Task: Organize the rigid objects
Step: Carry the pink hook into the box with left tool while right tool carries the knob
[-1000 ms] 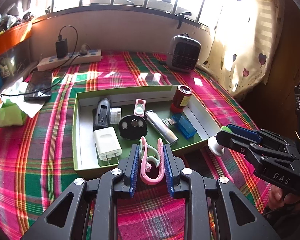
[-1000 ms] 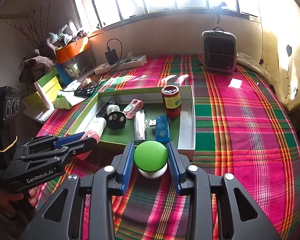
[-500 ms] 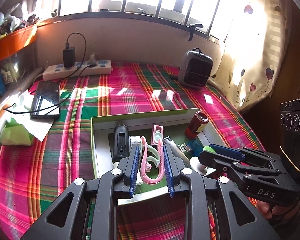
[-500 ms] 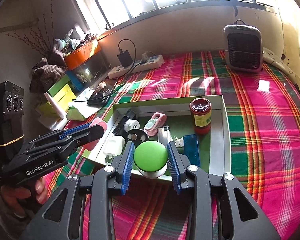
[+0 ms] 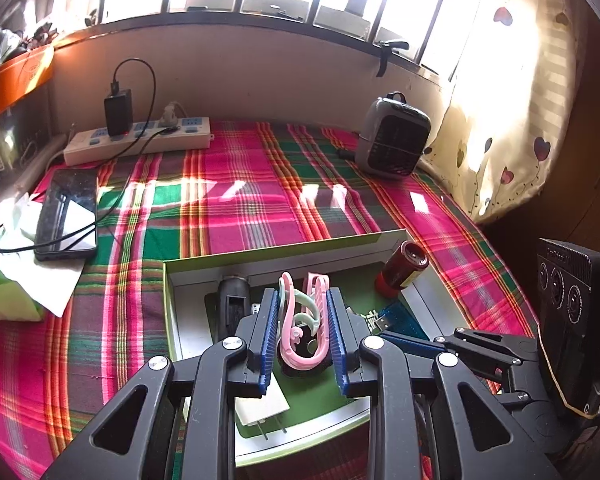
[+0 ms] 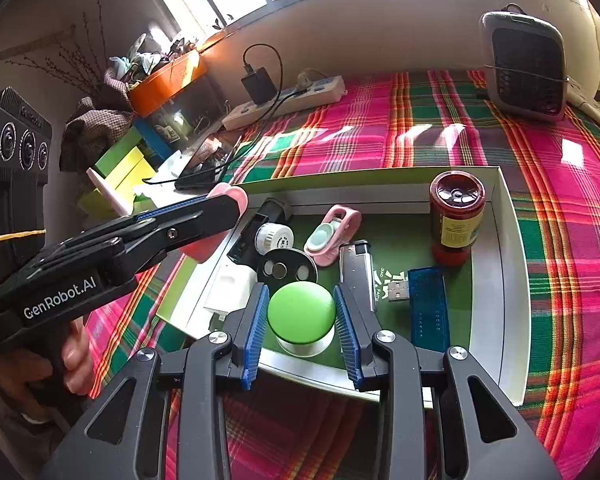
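Both my claws hover over a green tray (image 6: 508, 280) on a plaid cloth (image 5: 260, 200), each gripping one small thing.

Inside the tray lie a red jar (image 6: 456, 216), a blue USB stick (image 6: 426, 304), a silver lighter (image 6: 356, 268), a pink clip (image 6: 332, 234), a black disc (image 6: 286, 268), a white spool (image 6: 274, 236) and a white charger (image 5: 262, 402); these crowd the floor beneath my fingers. Beyond the tray sit a heater (image 5: 394, 140), a power strip (image 5: 140, 140) and a phone (image 5: 68, 212). My left claw (image 5: 302, 322) is nearly closed, clamped on a pink hook (image 5: 300, 320) held upright over the tray. My right claw (image 6: 300, 316) is clamped on a green knob (image 6: 302, 310) above the tray's near edge.
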